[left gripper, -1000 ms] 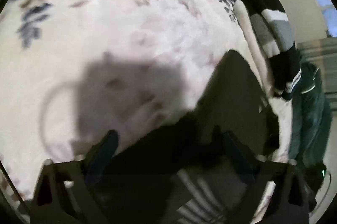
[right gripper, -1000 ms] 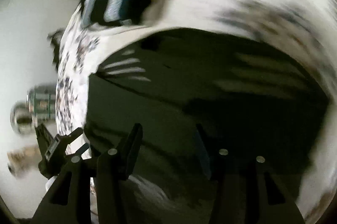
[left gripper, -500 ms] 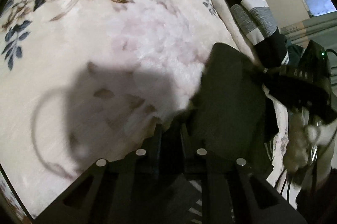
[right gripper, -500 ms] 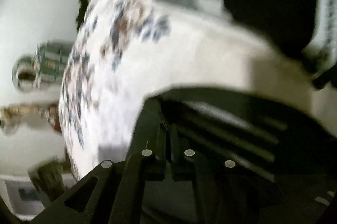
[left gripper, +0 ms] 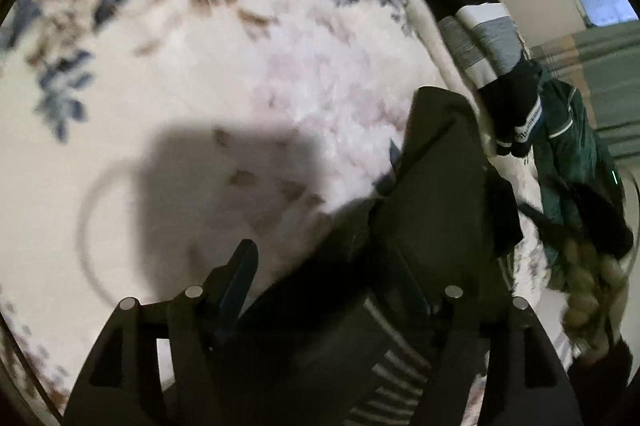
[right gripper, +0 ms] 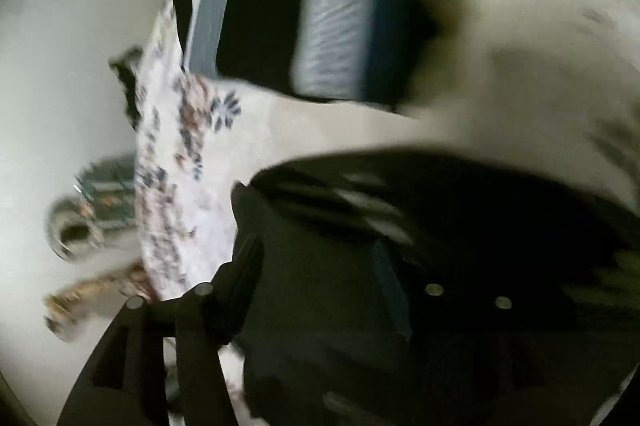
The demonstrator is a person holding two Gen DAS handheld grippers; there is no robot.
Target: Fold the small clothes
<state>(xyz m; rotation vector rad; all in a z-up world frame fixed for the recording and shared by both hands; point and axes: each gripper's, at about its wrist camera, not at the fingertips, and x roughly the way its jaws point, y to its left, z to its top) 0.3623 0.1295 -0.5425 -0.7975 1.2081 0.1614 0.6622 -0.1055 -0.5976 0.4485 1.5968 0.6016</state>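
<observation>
Left wrist view: the left gripper (left gripper: 332,286), jaws apart, hangs over the dark striped garment (left gripper: 436,194) at lower right of the frame, on the floral blanket (left gripper: 200,74). In the right view the right gripper (right gripper: 320,274) is likewise spread above it. Half a second ago both were pinched on the cloth. Risk: the released fold may spring open, since nothing pins it.

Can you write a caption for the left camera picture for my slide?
Left gripper, jaws open, over a dark garment on a flowered blanket.
</observation>
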